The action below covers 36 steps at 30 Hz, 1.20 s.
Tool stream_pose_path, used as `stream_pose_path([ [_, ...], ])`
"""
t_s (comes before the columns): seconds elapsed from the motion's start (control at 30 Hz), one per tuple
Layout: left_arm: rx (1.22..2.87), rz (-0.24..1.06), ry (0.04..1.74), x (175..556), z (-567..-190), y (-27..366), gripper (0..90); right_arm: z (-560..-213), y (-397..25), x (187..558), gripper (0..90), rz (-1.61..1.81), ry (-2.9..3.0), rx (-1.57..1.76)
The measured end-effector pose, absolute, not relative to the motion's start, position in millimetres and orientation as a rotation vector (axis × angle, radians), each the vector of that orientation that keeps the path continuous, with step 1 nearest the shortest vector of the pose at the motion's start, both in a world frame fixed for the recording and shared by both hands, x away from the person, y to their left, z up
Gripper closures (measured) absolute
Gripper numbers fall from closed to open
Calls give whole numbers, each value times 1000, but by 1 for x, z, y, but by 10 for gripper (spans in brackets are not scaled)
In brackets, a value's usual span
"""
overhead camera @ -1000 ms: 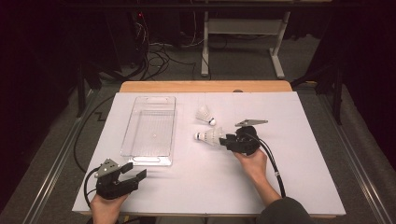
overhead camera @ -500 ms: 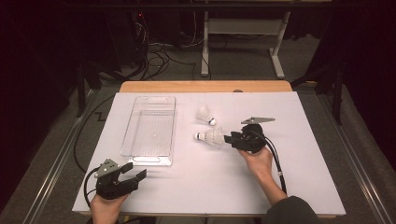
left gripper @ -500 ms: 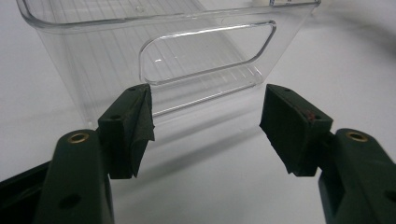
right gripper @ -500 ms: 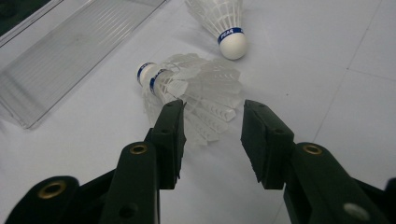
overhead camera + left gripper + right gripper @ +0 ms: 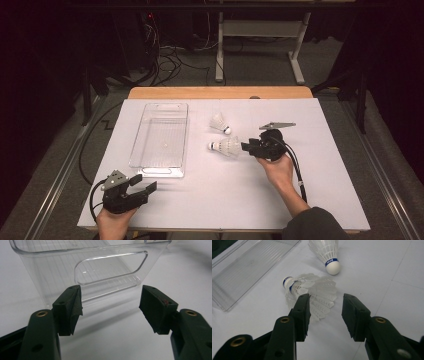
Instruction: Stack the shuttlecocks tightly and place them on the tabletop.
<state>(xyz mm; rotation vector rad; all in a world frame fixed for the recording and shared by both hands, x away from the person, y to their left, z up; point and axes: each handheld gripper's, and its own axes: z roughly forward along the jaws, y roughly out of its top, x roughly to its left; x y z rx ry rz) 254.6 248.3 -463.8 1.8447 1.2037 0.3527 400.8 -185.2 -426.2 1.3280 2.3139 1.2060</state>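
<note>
While the left gripper (image 5: 142, 186) rests at the near left corner of the table (image 5: 320, 200), its jaws stand wide apart with nothing between them, and they point toward the near end of the clear tray (image 5: 160, 137). In the left gripper view the tray's end wall (image 5: 110, 267), with its cut-out handle, rises just beyond the jaw tips, apart from them. The right gripper (image 5: 248, 147) lies at mid-table, right of the tray, held by the right hand (image 5: 277, 167), with its jaws also apart and empty. Its tips point left at the skirt of the near shuttlecock (image 5: 225, 147), which lies on its side on the white sheet with its cork toward the tray. In the right gripper view this shuttlecock (image 5: 312, 293) sits just ahead of the left jaw, its feathers partly behind that jaw's tip, and I cannot tell whether the jaw touches them; the gap between the jaws shows bare table. A second shuttlecock (image 5: 220, 123) lies a little farther off, near the first but apart from it, and its cork (image 5: 333, 267) with a blue band points toward the right gripper's side of the table. Both shuttlecocks are outside the tray, between it and the right gripper. A cable (image 5: 295, 162) trails from the right gripper back along the forearm.
</note>
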Motion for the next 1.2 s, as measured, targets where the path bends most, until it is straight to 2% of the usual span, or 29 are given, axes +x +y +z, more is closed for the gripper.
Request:
stream_pose_path([
  [1.2, 1821, 353, 1192, 253, -461, 252, 352, -392, -172, 456, 542, 1123, 2349, 1379],
])
